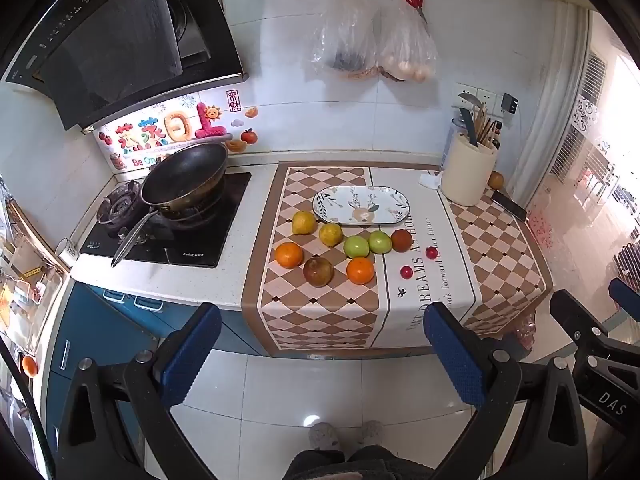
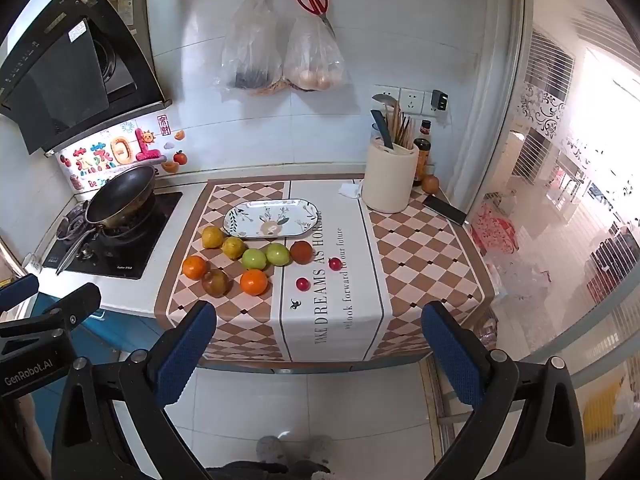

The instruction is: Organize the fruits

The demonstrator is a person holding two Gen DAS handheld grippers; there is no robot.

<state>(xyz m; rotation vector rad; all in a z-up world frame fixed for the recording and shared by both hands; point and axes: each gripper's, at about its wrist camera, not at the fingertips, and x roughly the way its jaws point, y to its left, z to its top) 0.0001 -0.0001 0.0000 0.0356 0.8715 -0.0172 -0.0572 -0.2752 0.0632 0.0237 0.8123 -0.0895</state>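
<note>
Jaws of both grippers gape empty, short of fruits (image 1: 320, 252) and plate (image 1: 400, 216).

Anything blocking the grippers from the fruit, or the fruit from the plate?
Nothing visible. Both grippers, left and right, hang open off the counter edge with bare cloth ahead. The fruit lies just before the empty plate.
</note>
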